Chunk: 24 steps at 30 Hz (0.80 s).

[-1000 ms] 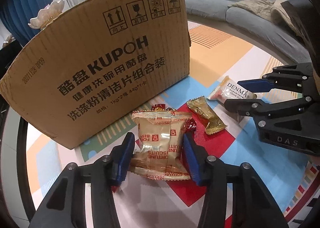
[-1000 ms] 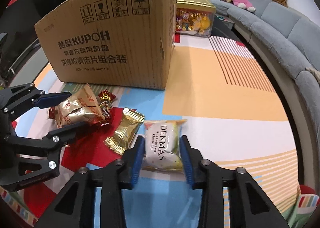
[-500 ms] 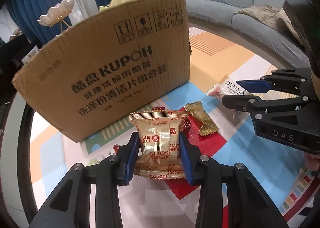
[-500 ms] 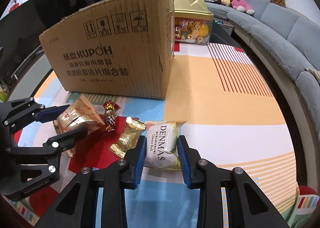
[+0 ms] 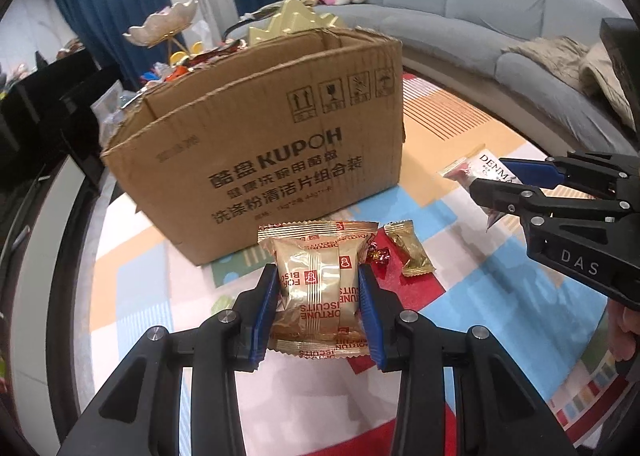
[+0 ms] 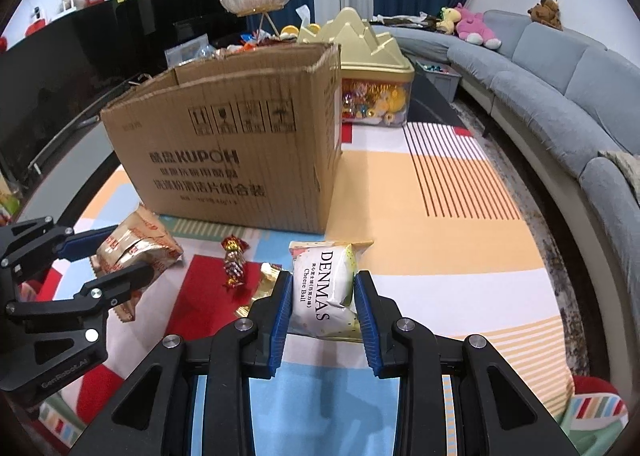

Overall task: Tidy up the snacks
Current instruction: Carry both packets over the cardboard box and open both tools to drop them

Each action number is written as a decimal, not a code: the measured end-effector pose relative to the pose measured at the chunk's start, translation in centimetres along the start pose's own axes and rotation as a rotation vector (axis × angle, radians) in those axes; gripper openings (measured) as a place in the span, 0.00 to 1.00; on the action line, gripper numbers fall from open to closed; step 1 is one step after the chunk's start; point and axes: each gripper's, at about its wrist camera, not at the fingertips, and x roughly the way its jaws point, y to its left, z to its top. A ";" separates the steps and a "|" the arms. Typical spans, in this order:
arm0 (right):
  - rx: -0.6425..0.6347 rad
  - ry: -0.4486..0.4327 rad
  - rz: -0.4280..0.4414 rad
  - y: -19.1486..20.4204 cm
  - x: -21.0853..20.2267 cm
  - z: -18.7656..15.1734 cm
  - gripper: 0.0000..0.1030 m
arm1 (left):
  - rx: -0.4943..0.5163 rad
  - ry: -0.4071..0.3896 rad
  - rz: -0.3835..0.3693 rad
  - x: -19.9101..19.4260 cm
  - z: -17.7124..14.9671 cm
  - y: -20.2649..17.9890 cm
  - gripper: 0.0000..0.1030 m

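Gripping a gold foil biscuit packet (image 5: 316, 288) in your left tongs (image 5: 318, 312) and a white cheese-ball pouch (image 6: 324, 292) in your right tongs (image 6: 322, 316), both above the worktop, you next need to clear the open brown cardboard box's (image 5: 256, 159) rim.

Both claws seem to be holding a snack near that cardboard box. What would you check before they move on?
1. Left gripper shut on the gold biscuit packet: ok, blue pads press both sides.
2. Right gripper shut on the white Denmas packet: ok.
3. Cardboard box open on top: ok, flaps are up and the rim shows.
4. Room inside the box: cannot tell, its interior is hidden from both cameras.
5. Grippers apart from each other: ok, a gap shows between them.
6. Snacks left on the mat: not ok, a small gold packet and a red foil candy remain.
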 end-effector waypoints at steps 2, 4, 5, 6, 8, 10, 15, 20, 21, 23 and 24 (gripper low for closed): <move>0.001 -0.010 0.002 0.0 -0.5 0.3 0.32 | -0.019 0.000 0.010 -0.5 0.0 0.0 0.38; 0.001 -0.026 0.004 0.0 -1.2 0.6 0.32 | -0.043 -0.001 0.015 -1.0 0.2 0.2 0.38; 0.002 -0.031 0.005 0.0 -1.4 0.7 0.32 | -0.052 -0.004 0.022 -1.3 0.2 0.2 0.38; 0.005 -0.038 0.007 0.0 -1.8 0.9 0.32 | -0.064 -0.009 0.035 -1.6 0.3 0.3 0.38; 0.010 -0.047 0.010 0.0 -2.2 1.2 0.32 | -0.088 -0.021 0.047 -2.3 0.5 0.5 0.37; 0.014 -0.057 0.013 0.0 -2.7 1.4 0.32 | -0.108 -0.031 0.063 -3.0 0.8 0.8 0.37; 0.017 -0.079 0.025 0.3 -3.9 2.3 0.32 | -0.137 -0.053 0.096 -4.3 1.6 1.2 0.38; 0.005 -0.104 0.032 1.0 -4.9 2.9 0.32 | -0.155 -0.077 0.119 -5.4 2.5 1.7 0.38; 0.004 -0.108 0.033 1.1 -5.0 3.1 0.32 | -0.161 -0.082 0.122 -5.6 2.7 1.9 0.38; 0.001 -0.117 0.036 1.3 -5.4 3.4 0.32 | -0.170 -0.093 0.128 -5.9 3.1 2.2 0.38; -0.001 -0.122 0.038 1.4 -5.6 3.7 0.32 | -0.174 -0.098 0.130 -6.2 3.3 2.4 0.38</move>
